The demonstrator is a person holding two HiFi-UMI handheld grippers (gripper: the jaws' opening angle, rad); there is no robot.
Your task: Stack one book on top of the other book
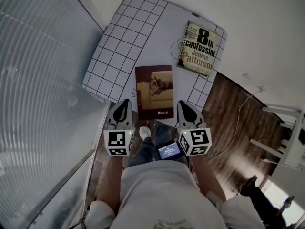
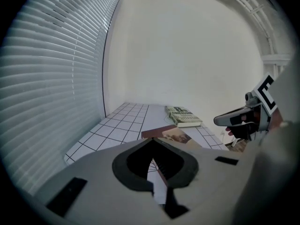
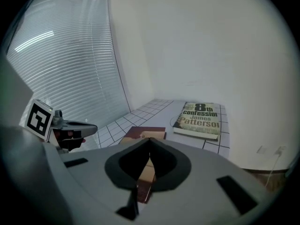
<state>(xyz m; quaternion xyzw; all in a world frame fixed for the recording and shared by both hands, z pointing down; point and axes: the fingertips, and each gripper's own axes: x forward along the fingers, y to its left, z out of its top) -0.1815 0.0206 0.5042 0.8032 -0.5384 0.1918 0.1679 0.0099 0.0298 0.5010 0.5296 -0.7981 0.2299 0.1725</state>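
My left gripper (image 1: 125, 103) and right gripper (image 1: 183, 105), both closed and empty, flank the near end of the brown book (image 1: 153, 92), which runs lengthwise away from me on the table (image 1: 114, 46). The thick book (image 1: 200, 47) lies beyond, to the right, nearer my right gripper.

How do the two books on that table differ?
The brown book shows a photo on its cover; the green book carries big lettering. The brown book looks thin, the green book thick. The brown book lies near the table edge, the green book farther back. Both lie flat, apart.
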